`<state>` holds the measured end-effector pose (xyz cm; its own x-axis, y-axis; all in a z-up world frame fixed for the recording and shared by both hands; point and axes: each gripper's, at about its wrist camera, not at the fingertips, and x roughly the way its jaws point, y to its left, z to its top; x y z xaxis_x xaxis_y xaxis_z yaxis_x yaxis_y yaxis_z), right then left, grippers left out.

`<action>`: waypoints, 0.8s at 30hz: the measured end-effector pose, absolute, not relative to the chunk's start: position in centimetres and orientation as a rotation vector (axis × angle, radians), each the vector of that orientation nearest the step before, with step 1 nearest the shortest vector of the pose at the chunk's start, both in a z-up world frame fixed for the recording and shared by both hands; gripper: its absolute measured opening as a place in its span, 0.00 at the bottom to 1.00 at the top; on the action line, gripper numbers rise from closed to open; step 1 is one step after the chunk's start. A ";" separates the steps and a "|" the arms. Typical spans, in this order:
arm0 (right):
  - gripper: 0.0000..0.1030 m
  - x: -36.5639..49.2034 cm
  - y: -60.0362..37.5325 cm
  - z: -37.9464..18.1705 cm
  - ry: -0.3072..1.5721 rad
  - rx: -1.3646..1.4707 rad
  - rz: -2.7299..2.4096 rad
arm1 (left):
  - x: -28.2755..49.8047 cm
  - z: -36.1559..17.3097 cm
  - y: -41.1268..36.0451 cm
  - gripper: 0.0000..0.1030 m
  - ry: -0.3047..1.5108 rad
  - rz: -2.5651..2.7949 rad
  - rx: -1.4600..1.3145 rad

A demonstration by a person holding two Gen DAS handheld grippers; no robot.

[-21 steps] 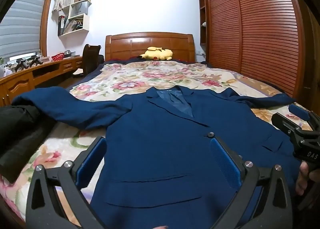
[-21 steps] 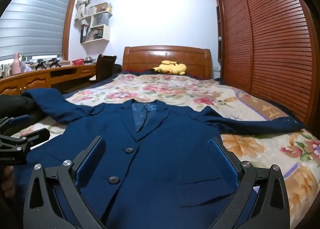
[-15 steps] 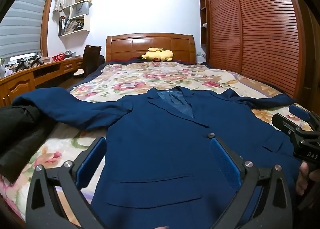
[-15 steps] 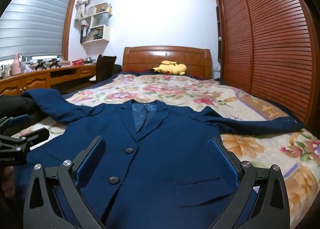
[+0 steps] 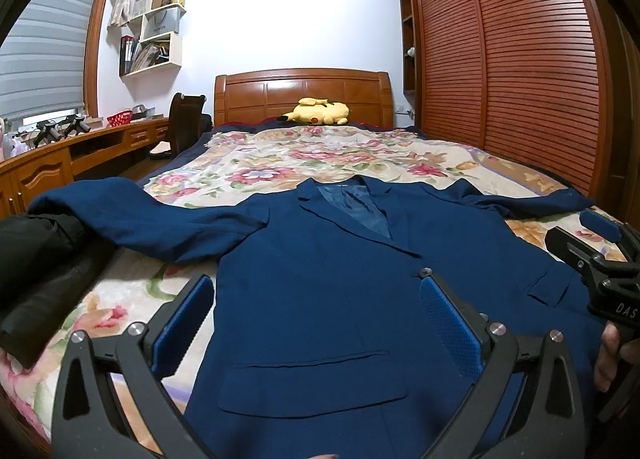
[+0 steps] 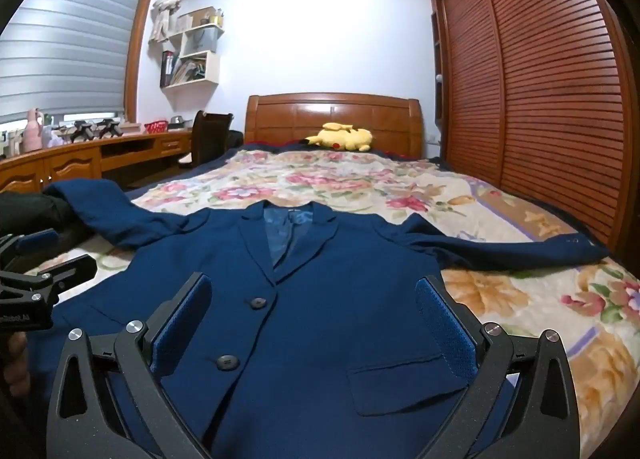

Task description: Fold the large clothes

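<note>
On the right gripper's black body, seen at the right edge of the left wrist view, the white letters "DAS" can be read; on the left gripper's body, at the left edge of the right wrist view, there is white lettering too, cut off and too small to read. A white bag on the wall shelf carries a dark word that stays illegible.

Set against the frames of half a second earlier, nothing has shifted: both grippers hover where they were, and the jacket lies as it did.

From the left: one black garment is bunched at the bed's left edge, with the jacket's sleeve resting over its top. Next the left gripper, jaws wide apart, nothing between them, above the jacket's lower front. One navy blue jacket lies face up and spread flat on the floral bedspread, collar toward the headboard, both sleeves stretched outward, two dark buttons down its front and two flap pockets. The right gripper is likewise spread wide and empty over the jacket. One yellow plush toy lies at the headboard.
</note>
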<state>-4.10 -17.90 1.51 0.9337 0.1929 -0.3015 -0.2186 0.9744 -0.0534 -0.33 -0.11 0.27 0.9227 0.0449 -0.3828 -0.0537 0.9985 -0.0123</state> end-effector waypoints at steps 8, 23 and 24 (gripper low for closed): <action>1.00 -4.1 -17.9 1.5 0.298 -0.085 0.209 | -0.3 0.2 -0.2 1.00 0.390 0.053 -0.022; 1.00 -4.0 -17.9 1.5 0.298 -0.084 0.209 | -0.4 0.2 -0.2 1.00 0.377 0.058 -0.021; 1.00 -4.0 -17.9 1.5 0.298 -0.084 0.210 | -0.5 0.2 -0.3 1.00 0.375 0.059 -0.020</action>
